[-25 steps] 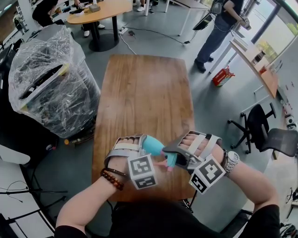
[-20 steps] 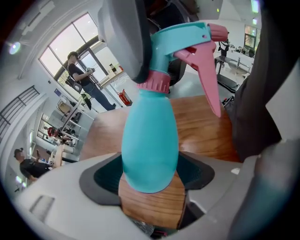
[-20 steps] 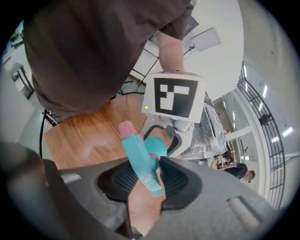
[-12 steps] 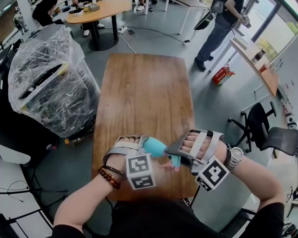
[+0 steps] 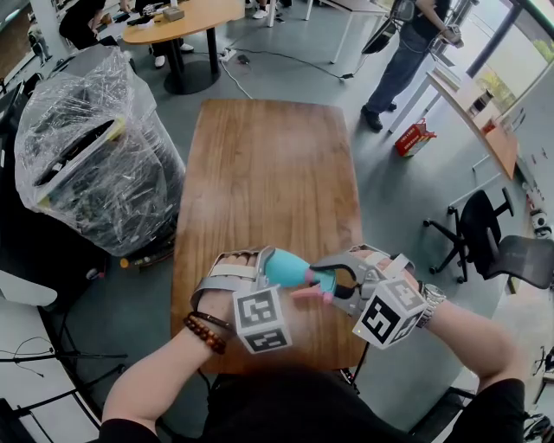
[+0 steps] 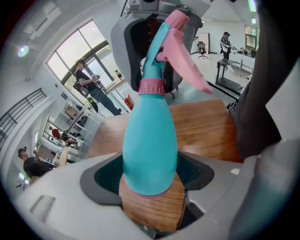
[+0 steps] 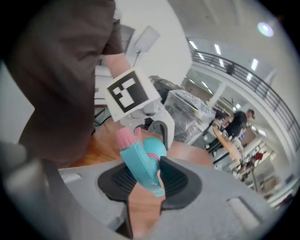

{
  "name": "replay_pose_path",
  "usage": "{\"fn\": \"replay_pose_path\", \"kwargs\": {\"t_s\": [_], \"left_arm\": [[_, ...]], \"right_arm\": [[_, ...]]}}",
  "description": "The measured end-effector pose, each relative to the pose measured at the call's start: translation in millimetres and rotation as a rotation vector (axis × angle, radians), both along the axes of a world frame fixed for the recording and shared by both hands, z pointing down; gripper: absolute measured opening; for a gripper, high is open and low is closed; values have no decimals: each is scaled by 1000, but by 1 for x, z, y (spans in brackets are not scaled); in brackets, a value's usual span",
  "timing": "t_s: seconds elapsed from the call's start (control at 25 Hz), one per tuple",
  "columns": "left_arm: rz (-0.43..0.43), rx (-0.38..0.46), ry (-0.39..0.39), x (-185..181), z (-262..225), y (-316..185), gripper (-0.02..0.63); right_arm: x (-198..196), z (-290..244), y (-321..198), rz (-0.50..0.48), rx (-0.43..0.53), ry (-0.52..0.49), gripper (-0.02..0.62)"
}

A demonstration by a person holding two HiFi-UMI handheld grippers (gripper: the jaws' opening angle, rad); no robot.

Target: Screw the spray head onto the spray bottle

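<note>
Over the near end of the table [image 5: 260, 173], the spray bottle [image 5: 284, 270] is pinched round its body by the left tool [image 5: 261, 268]. Just right, the spray head [image 5: 318, 285] is clamped in the right tool [image 5: 336, 290]. It is already seated on the neck, pink collar [image 6: 151, 87] engaged. Final tightening is judged still outstanding.

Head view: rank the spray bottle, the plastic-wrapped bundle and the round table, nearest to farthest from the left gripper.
1. The spray bottle, held between the jaws of the left gripper.
2. The plastic-wrapped bundle, off to the left.
3. The round table, far back at the top.
</note>
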State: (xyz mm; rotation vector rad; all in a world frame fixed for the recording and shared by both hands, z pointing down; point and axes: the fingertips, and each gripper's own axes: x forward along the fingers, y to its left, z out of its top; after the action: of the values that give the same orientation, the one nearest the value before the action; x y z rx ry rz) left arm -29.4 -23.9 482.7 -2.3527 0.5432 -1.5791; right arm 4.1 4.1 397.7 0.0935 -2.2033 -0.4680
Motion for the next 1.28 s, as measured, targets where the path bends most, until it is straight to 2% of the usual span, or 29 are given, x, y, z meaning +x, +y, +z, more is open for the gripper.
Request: {"fn": "replay_pose_path", "kwargs": {"t_s": [0.2, 0.4, 0.48, 0.56, 0.64, 0.68, 0.84, 1.0, 1.12, 1.28], "left_arm": [[-39, 61, -13, -2, -2, -8, 379], [-54, 126, -13, 3, -4, -12, 377], [-55, 140, -17, 3, 0, -12, 376], [-57, 136, -3, 4, 2, -12, 376], [-59, 123, 27, 6, 3, -11, 376], [-59, 120, 43, 7, 3, -11, 376], [-61, 111, 100, 8, 3, -13, 376], [-59, 104, 143, 2, 1, -20, 377], [-55, 72, 161, -2, 2, -23, 377], [-40, 18, 178, -3, 5, -24, 377]], "right_arm": [[7, 12, -21, 403, -347, -194, 121], [19, 23, -33, 860, -809, -421, 121], [22, 27, -34, 986, -985, -501, 121], [22, 28, -35, 1032, -1073, -541, 121], [21, 24, -36, 998, -1039, -537, 121], [19, 19, -36, 966, -1005, -530, 186], [19, 3, -36, 871, -893, -498, 261], [32, -9, -35, 792, -751, -447, 273], [39, -23, -34, 652, -533, -367, 273], [34, -37, -22, 328, -95, -133, 273]]}}
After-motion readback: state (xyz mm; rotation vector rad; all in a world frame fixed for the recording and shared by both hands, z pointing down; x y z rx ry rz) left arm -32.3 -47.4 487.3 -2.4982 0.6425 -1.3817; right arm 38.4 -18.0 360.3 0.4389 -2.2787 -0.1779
